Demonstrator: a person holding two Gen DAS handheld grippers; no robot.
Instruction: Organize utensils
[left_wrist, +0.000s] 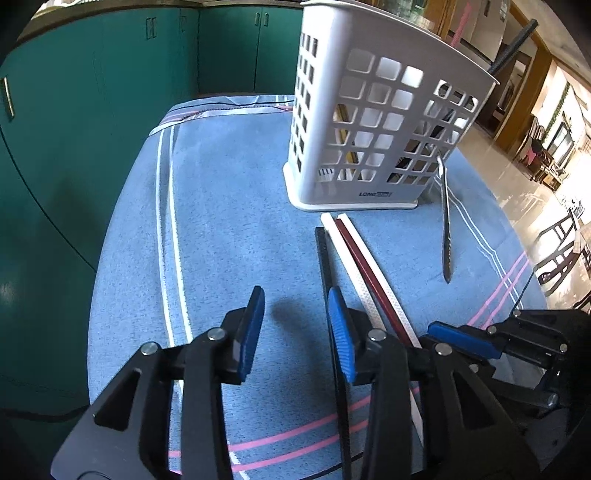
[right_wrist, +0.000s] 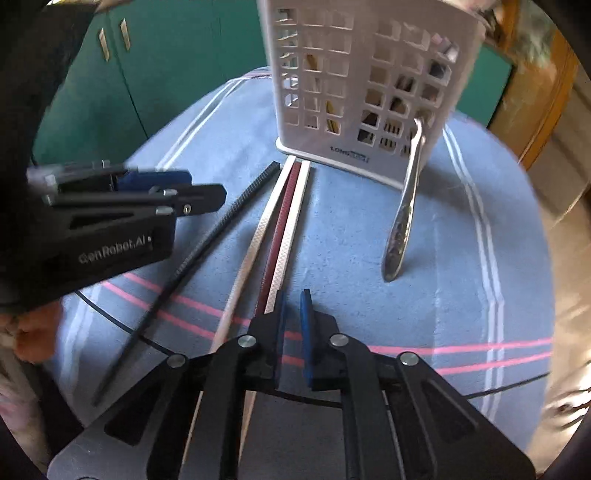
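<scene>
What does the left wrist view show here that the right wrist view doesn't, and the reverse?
Only the left wrist view shows the left gripper open and empty, plus a bright hallway on the right. Only the right wrist view shows the right gripper nearly closed, with a narrow gap and nothing clearly between its pads. Both show the white utensil caddy, the metal spoon leaning against it, and the black, white and dark red chopsticks on the blue cloth.
</scene>
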